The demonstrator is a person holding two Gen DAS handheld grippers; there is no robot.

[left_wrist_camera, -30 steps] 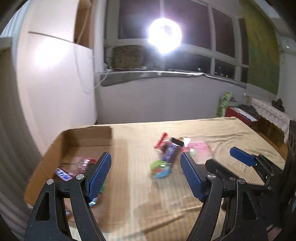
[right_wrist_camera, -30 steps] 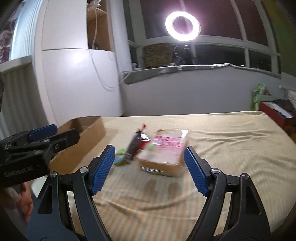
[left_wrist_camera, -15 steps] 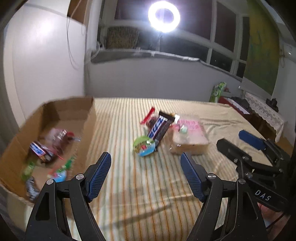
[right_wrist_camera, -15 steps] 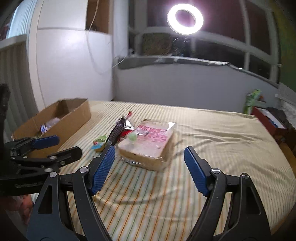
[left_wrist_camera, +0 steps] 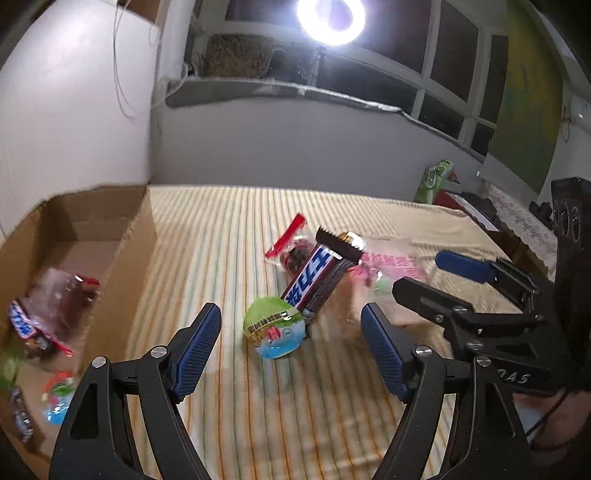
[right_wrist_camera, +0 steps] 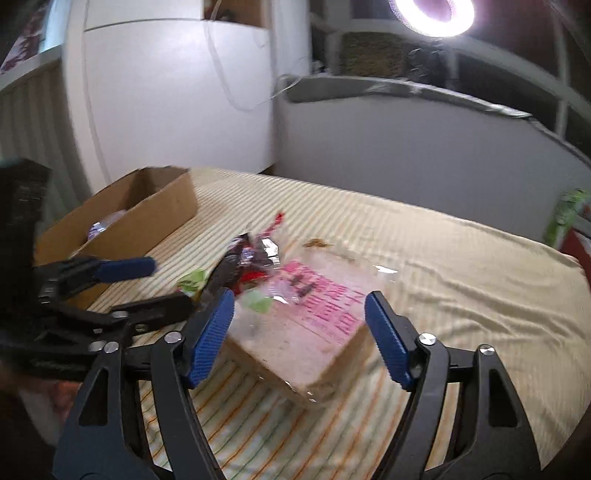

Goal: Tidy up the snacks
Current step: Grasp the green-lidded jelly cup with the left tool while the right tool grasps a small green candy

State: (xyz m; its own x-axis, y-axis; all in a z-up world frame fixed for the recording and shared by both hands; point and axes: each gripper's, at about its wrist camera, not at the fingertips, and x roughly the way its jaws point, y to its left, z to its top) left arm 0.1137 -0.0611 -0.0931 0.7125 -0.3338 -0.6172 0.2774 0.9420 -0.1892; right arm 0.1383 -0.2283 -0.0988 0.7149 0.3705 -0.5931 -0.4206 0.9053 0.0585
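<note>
My left gripper (left_wrist_camera: 291,332) is open just above a round green-lidded jelly cup (left_wrist_camera: 275,326) on the striped bed. A Snickers bar (left_wrist_camera: 319,275) leans over the cup, with a red-topped clear snack bag (left_wrist_camera: 288,245) behind. My right gripper (right_wrist_camera: 299,328) is open, its jaws either side of a clear pack of bread with pink print (right_wrist_camera: 310,321). The right gripper also shows in the left wrist view (left_wrist_camera: 436,273), the left one in the right wrist view (right_wrist_camera: 159,284). A cardboard box (left_wrist_camera: 122,243) at left holds several snacks.
The striped sheet (left_wrist_camera: 229,236) covers the bed. A white wardrobe (right_wrist_camera: 166,92) stands behind the box (right_wrist_camera: 162,206). A ring light (left_wrist_camera: 330,20) shines at the window. A green bag (left_wrist_camera: 434,181) and red box sit at the far right.
Both grippers have moved forward and down toward the snack pile. The jelly cup now lies between my left jaws, and the bread pack between my right jaws. Both stay open.
</note>
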